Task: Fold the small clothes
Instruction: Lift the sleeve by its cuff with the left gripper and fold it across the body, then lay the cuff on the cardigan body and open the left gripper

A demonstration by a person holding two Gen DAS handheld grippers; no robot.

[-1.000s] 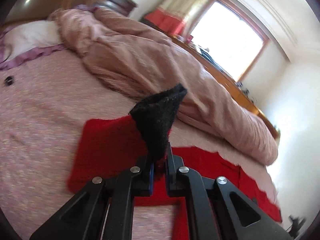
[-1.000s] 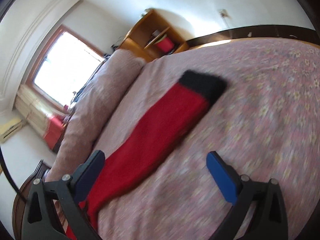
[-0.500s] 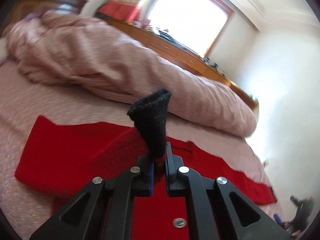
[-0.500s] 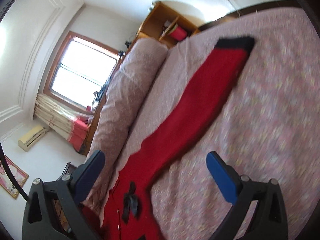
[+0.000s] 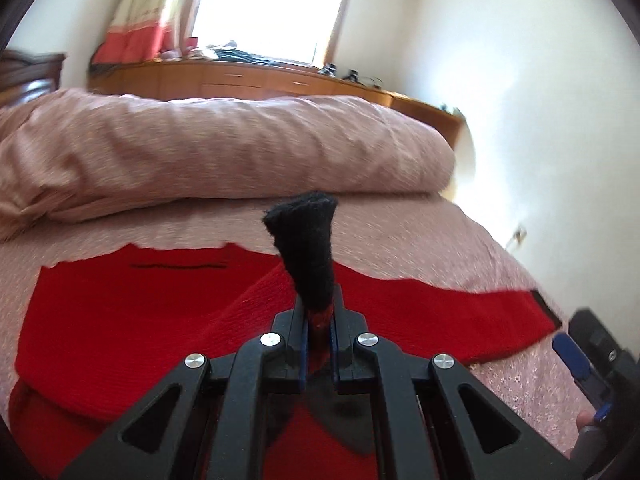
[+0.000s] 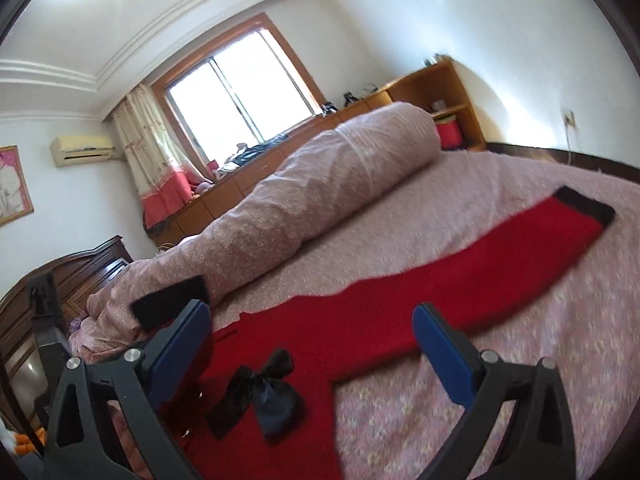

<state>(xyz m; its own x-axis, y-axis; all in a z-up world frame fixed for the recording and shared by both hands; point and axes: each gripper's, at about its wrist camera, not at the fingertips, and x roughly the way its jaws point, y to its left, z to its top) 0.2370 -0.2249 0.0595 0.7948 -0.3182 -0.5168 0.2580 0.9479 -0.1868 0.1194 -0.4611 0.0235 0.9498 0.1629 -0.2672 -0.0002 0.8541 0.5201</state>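
The red sweater (image 6: 304,332) lay spread flat on the pink flowered bedspread (image 6: 540,360), front up, with a black bow (image 6: 256,388) stitched near its middle. One sleeve (image 6: 500,252) stretched out straight across the bedspread, ending in a black cuff (image 6: 584,204) that rested on the cover. The other sleeve (image 5: 256,300) was lifted off the body of the garment, and its black cuff (image 5: 308,248) stood up above your left gripper (image 5: 318,340), whose jaws were clenched on the sleeve just below that cuff, red knit pinched between the blue pads. From the right wrist view the same raised cuff showed as a dark flap at the left, beside your right gripper's near finger.

Your right gripper (image 6: 316,344) hung over the sweater with its jaws spread wide and nothing between the blue pads (image 6: 440,352); in the left wrist view one blue pad of it showed at the far right edge, apart from the outstretched sleeve.

Behind the sweater a rolled pink duvet (image 5: 224,152) ran along the far side of the bed. Beyond it stood a long wooden cabinet (image 5: 248,80) under a bright window (image 6: 240,96), with a curtain (image 6: 156,168) beside it.
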